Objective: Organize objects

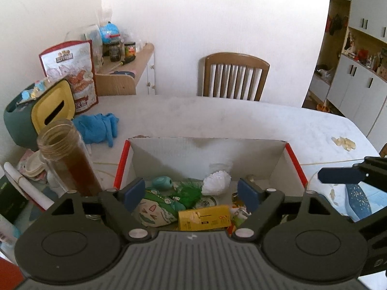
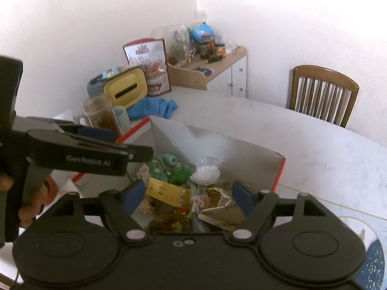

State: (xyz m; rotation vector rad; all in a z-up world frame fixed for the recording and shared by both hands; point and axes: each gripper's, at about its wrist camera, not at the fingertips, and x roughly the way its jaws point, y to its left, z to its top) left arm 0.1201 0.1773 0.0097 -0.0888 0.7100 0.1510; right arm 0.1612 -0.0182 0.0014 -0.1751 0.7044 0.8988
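A cardboard box [image 1: 205,154] with red outer sides and white inner walls stands open on the white table [image 1: 241,120]. Inside lie a yellow carton [image 1: 204,221], a white ridged piece [image 1: 216,183], a teal round toy [image 1: 162,183], a green fuzzy item [image 1: 191,192] and a patterned pouch [image 1: 154,211]. My left gripper [image 1: 191,191] hangs open above them, holding nothing. In the right wrist view the same box [image 2: 217,145] also holds a crumpled foil bag [image 2: 221,205] beside the yellow carton [image 2: 169,192]. My right gripper [image 2: 188,193] is open and empty over it.
A jar of brown liquid [image 1: 65,154] stands just left of the box, with blue gloves [image 1: 96,126], a teal tissue box with a yellow lid [image 1: 52,111] and a red-and-white bag [image 1: 72,72] behind it. A wooden chair [image 1: 234,77] faces the far edge. A hand [image 2: 29,207] holds the left tool.
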